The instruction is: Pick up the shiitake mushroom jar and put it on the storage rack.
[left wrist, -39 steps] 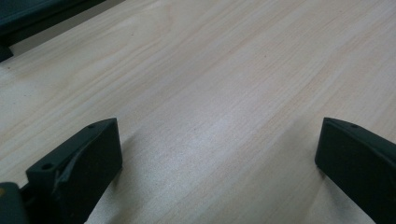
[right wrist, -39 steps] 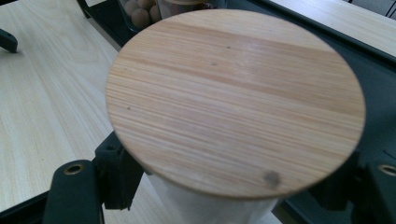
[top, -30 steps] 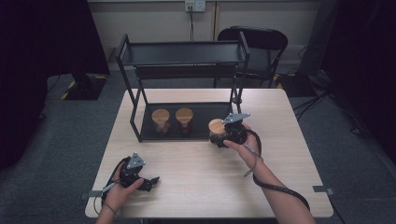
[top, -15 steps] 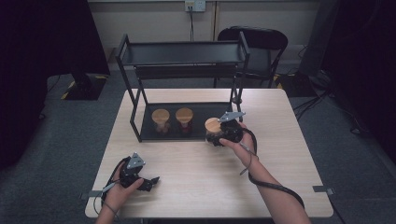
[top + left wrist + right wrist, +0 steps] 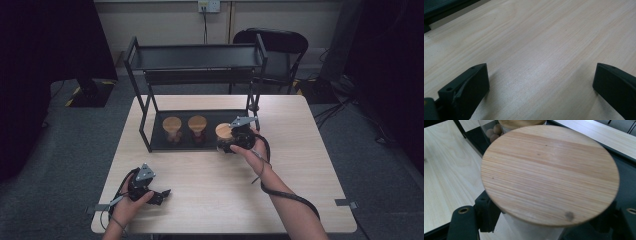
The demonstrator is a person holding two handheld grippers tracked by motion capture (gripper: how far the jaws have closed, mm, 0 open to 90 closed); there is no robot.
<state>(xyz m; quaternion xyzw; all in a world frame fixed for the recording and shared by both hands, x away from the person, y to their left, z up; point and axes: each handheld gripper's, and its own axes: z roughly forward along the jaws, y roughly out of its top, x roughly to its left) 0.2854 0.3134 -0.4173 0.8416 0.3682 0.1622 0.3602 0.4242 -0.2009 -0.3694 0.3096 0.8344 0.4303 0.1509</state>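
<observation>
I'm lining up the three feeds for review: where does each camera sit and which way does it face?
High view: above the person's side, looking forward and down on the table, rack, both forearms and claws.
Left gripper view: on the left claw, looking low across bare tabletop between its open jaws.
Right gripper view: on the right claw, looking down on a jar's wooden lid.
Shared: high and right views show that jar, gripped.

- The wooden lid [image 5: 550,173] hides most of the jar body [image 5: 534,232] in the right gripper view.
- In the high view, contents of the two other jars [image 5: 185,129] are too small to tell.
</observation>
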